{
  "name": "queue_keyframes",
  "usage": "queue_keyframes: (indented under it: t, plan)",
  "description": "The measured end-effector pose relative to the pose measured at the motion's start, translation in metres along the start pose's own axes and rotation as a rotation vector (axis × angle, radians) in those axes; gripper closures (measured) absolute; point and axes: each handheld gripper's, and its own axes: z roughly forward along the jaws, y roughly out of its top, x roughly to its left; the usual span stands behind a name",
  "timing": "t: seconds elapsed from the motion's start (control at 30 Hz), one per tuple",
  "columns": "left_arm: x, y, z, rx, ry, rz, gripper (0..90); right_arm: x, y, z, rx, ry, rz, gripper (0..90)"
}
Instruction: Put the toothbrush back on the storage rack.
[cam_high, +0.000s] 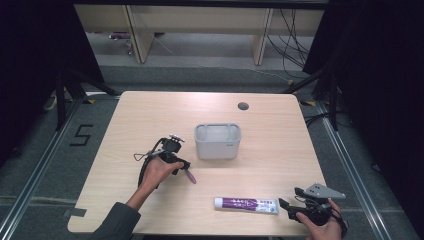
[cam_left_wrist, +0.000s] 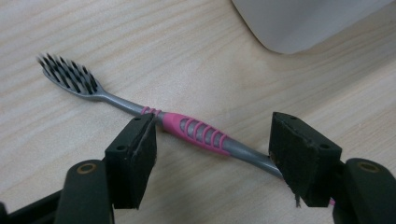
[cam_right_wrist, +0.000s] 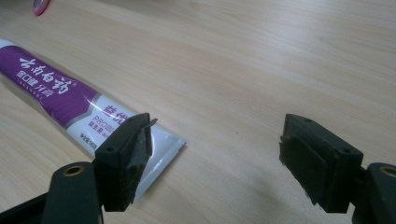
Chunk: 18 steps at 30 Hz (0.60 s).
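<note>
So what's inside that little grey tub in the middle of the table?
From the high view, the grey tub looks empty: its pale inner floor shows, nothing sticking out. The near wall hides the front strip of its bottom. The toothbrush and toothpaste tube lie outside on the table.

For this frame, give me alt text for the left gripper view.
A pink and grey toothbrush lies flat on the wooden table, between the open jaws of the left hand-held gripper. Its bristles point upper left; a white container's corner sits at top right.
</note>
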Motion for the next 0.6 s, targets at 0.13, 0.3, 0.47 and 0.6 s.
queue_keyframes:
  t: [0.13,0.3,0.47,0.6]
  plan:
    - [-0.003,0.000,0.000,0.012,0.011,0.038,33.4,0.001,0.000,-0.001,0.012,0.011,0.017,25.7]
    - [-0.003,-0.001,-0.002,0.031,0.013,0.066,36.6,0.000,0.000,0.000,0.007,0.009,0.009,25.7]
    - [0.004,-0.001,-0.003,0.028,0.012,0.155,39.0,0.000,0.000,0.000,0.004,0.010,0.013,25.8]
    - [0.006,-0.002,-0.005,0.046,0.020,0.187,42.4,-0.003,0.000,0.000,-0.002,0.002,-0.022,25.7]
